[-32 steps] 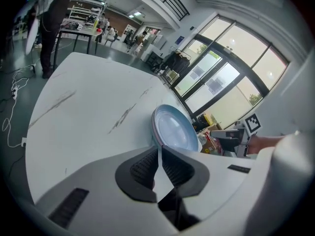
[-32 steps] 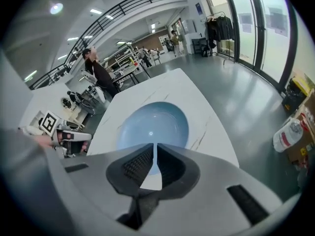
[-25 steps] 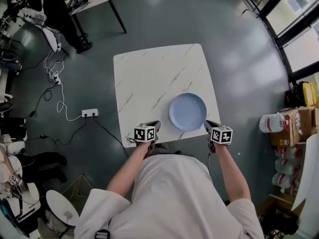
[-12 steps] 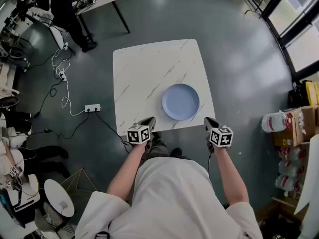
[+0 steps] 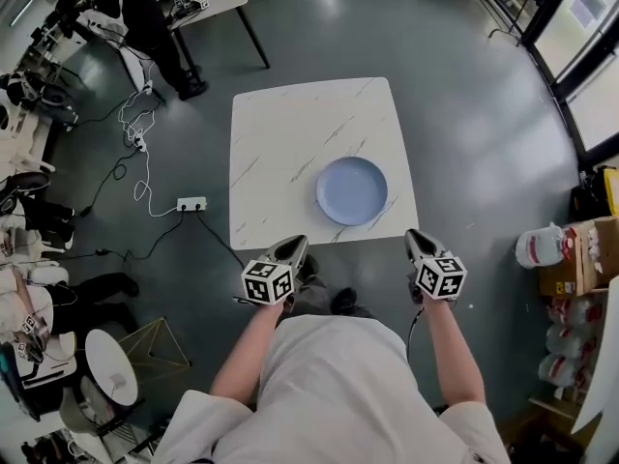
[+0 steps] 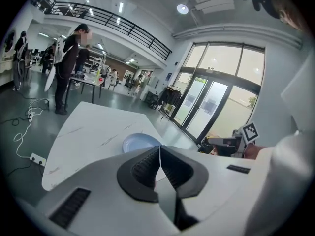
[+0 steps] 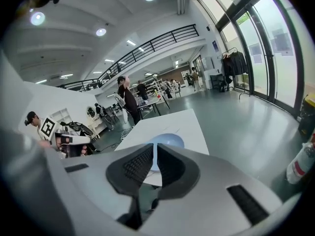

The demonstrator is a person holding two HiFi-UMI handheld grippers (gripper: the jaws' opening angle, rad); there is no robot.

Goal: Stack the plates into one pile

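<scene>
A light blue plate [image 5: 352,189] lies on the white marble table [image 5: 280,143], toward its near right side; whether it is one plate or a pile I cannot tell. Both grippers hang in the air off the table's near edge, in front of the person's body. My left gripper [image 5: 295,244] is shut with nothing in it, its pads meeting in the left gripper view [image 6: 159,149], with the plate [image 6: 138,142] beyond. My right gripper [image 5: 413,235] stands barely open and empty [image 7: 154,151]; the plate [image 7: 167,140] shows through the narrow slit.
A power strip [image 5: 191,203] and cables lie on the grey floor left of the table. A person [image 5: 145,17] stands at another table far left. Boxes and bottles [image 5: 566,259] crowd the right side. Glass doors [image 6: 211,107] are beyond.
Both grippers have drawn back from the table's near edge toward the body and risen. The plate has stayed where it was on the table.
</scene>
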